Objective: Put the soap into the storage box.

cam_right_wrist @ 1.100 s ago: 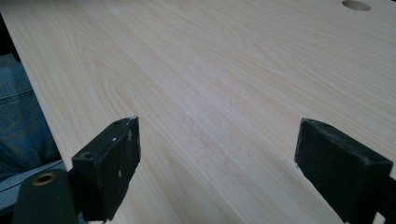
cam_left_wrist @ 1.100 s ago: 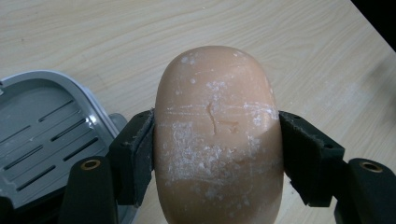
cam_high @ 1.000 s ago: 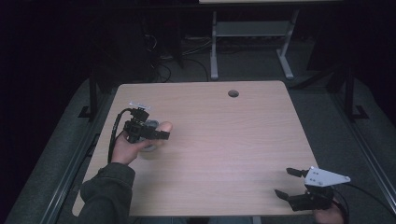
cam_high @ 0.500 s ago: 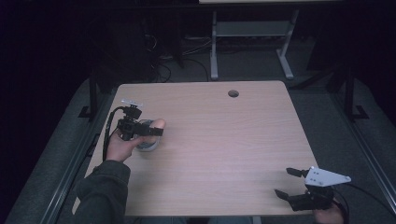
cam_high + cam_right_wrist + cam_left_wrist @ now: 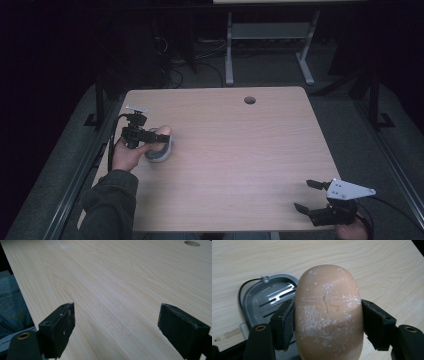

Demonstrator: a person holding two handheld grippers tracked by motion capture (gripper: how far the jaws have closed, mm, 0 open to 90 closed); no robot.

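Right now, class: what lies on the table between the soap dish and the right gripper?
Nothing: in the high view, bare tabletop runs from the soap dish to the right gripper.

Peach-tan soap (image 5: pixel 328 312), streaked with white powdery scuffs. Shiny grey slotted dish (image 5: pixel 265 296). Pale wood-grain counter (image 5: pixel 240 155). Black jaws on both grippers; grey plate (image 5: pixel 350 189) on the right one.

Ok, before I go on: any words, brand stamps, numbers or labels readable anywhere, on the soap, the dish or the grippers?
None can be read.
Soap bar, clamped in the left gripper: scratches and white residue, no legible stamp.
Grey metal soap dish: slots and a rivet, no lettering.
Right gripper, open: its grey plate shows small dots, no text.
Table: bare wood grain, no labels.
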